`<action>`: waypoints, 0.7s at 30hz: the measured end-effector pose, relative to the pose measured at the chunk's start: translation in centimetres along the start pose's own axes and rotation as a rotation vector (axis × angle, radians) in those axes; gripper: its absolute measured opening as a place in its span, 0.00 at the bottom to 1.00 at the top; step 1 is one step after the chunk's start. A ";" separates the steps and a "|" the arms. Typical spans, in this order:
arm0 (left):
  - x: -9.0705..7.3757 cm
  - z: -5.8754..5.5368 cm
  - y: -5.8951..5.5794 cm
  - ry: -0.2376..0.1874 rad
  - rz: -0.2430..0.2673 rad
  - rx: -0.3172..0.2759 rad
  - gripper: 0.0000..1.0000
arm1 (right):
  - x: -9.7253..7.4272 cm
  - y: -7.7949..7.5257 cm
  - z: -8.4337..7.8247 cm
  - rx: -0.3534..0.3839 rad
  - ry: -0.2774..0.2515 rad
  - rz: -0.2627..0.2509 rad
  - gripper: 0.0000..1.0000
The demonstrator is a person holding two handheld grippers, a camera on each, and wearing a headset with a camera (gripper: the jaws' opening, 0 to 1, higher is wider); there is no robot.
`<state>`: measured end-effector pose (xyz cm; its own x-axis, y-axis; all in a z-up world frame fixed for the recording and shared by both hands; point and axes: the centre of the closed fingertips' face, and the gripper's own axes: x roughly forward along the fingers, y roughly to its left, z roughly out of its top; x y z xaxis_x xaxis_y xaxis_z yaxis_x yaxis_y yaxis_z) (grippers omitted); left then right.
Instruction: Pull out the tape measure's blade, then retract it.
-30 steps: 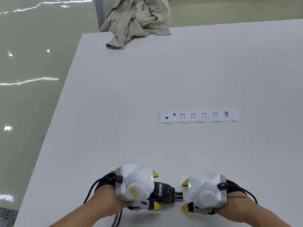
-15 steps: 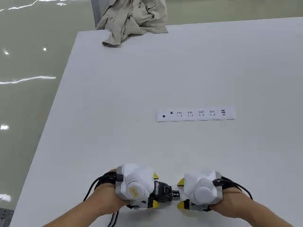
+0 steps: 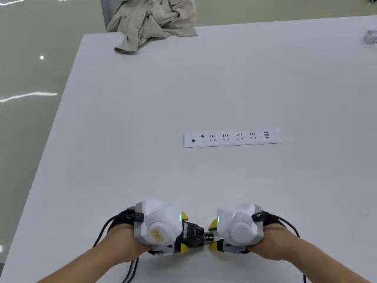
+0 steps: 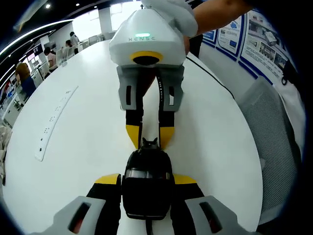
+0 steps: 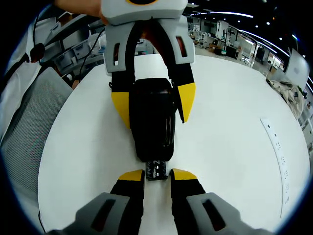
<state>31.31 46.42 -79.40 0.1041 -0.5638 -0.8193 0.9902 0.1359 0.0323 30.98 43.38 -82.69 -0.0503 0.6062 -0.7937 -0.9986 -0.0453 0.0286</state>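
The black tape measure (image 3: 195, 233) sits just above the white table (image 3: 177, 88) near its front edge, between the two grippers. My left gripper (image 3: 184, 232) is shut on the case, which shows in the left gripper view as the tape measure (image 4: 146, 183) between my left gripper's (image 4: 145, 179) yellow-tipped jaws. My right gripper (image 3: 212, 236) faces it from the right and is shut on the blade's end hook. In the right gripper view, my right gripper (image 5: 156, 175) pinches the blade tip (image 5: 156, 170), with only a short stub of blade out of the tape measure (image 5: 151, 117).
A white power strip (image 3: 231, 138) lies across the middle of the table. A crumpled beige cloth (image 3: 150, 20) sits at the far left corner. A small clear object (image 3: 370, 36) is at the far right edge. The table's left edge drops to a glossy floor.
The two grippers have come slightly closer together and the stretch of blade between them has shortened. The head view has shifted, so the table items sit further left.
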 end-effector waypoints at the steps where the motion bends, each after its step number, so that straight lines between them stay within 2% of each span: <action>1: 0.0 0.0 0.0 0.001 -0.001 0.001 0.36 | 0.0 0.0 0.0 0.003 0.001 0.002 0.21; 17: 0.0 -0.1 0.0 0.016 -0.013 0.019 0.35 | 0.1 0.1 0.0 -0.009 0.011 0.015 0.16; 21: 0.1 -0.2 0.0 0.032 -0.013 0.027 0.35 | 0.0 0.1 0.0 -0.021 0.016 0.023 0.16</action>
<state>31.31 46.51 -79.58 0.0890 -0.5389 -0.8377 0.9936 0.1067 0.0369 30.86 43.38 -82.72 -0.0724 0.5923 -0.8025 -0.9965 -0.0759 0.0339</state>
